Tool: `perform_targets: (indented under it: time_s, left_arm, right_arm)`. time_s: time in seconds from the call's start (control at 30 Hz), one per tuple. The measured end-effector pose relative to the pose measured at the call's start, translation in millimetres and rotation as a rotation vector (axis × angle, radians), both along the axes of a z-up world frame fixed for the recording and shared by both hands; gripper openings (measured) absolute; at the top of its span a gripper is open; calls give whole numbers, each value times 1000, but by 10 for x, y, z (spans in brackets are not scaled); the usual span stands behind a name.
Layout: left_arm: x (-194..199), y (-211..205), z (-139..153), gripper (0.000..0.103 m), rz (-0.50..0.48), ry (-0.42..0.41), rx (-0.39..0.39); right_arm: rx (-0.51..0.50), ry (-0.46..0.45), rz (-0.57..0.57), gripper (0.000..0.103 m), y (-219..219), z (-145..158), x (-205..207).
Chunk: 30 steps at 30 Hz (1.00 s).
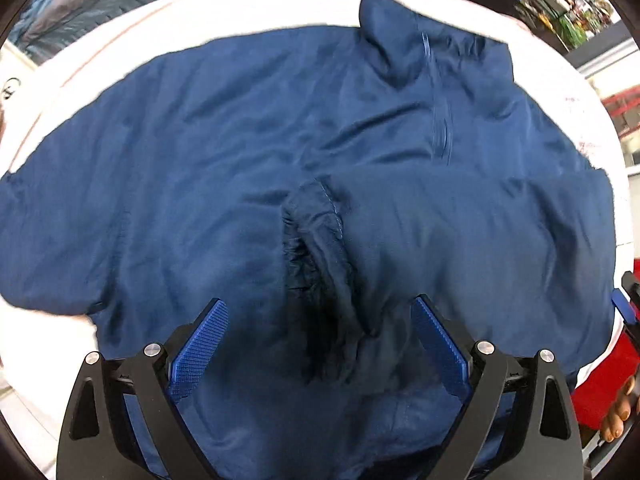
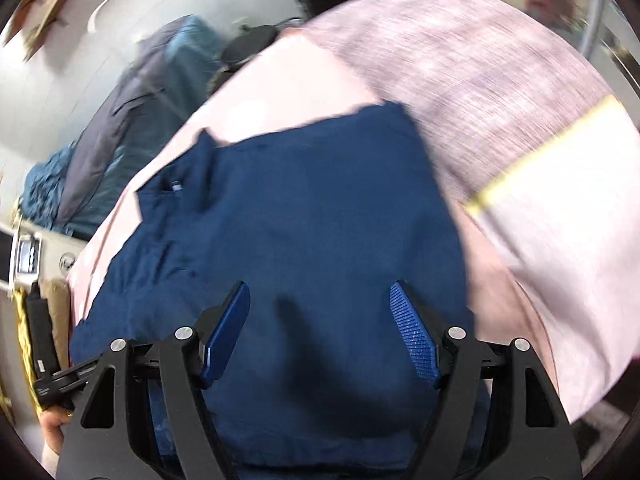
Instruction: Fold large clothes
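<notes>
A large navy blue jacket (image 1: 224, 152) lies spread on a pale pink bed sheet (image 1: 132, 28). Its collar and zip (image 1: 440, 128) point to the far right, and one sleeve with a gathered cuff (image 1: 316, 216) is folded across the body. My left gripper (image 1: 318, 308) is open just above the fabric near that cuff, holding nothing. In the right wrist view the jacket (image 2: 304, 208) fills the centre, and my right gripper (image 2: 320, 300) is open above it, empty. The right wrist view is blurred by motion.
A pink and white patterned cover with a yellow stripe (image 2: 532, 168) lies at the right of the bed. Blue and grey bedding (image 2: 132, 128) is heaped beyond the far-left edge. The other gripper's tip (image 1: 626, 304) shows at the right edge of the left wrist view.
</notes>
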State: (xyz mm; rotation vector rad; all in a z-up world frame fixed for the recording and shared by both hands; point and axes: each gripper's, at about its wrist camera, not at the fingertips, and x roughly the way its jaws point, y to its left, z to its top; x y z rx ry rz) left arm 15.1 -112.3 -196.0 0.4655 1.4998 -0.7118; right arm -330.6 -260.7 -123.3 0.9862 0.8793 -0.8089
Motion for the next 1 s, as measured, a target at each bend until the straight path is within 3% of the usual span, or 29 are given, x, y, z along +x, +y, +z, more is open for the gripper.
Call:
perform_targets:
  time_s: [0.1, 0.13, 0.2, 0.33, 0.43, 0.53, 0.63, 0.8, 0.9, 0.97, 1.0]
  left_arm:
    - [-60, -106, -204, 89, -40, 19, 23]
    - [-96, -147, -252, 83, -60, 25, 26]
    - [-215, -262, -300, 66, -120, 38, 15]
    - [-408, -405, -202, 27, -233, -56, 0]
    - [-424, -423, -3, 15, -264, -128, -43]
    - [-353, -404, 288, 12, -261, -236, -98]
    - [-65, -361, 567, 11, -162, -314, -138]
    - [268, -378, 525, 11, -103, -313, -90]
    - [230, -384, 291, 19, -115, -267, -31]
    - [171, -404, 102, 31, -117, -246, 37]
    - [157, -360, 50, 43, -109, -237, 58]
  right_arm:
    - [-2, 27, -10, 72, 11, -62, -137]
    - [0, 35, -6, 72, 15, -70, -150]
    - [1, 55, 2, 72, 22, -88, -166]
    - [-1, 73, 10, 72, 27, -111, -152]
    - [5, 70, 2, 72, 25, -121, -142]
    - [5, 72, 6, 73, 33, -114, -127]
    - [-4, 79, 24, 73, 48, -94, -99]
    - [-19, 92, 64, 73, 92, -78, -19]
    - [-42, 110, 102, 73, 129, -62, 84]
    - [-76, 128, 139, 73, 168, -31, 189]
    - [-92, 138, 155, 73, 188, -19, 225]
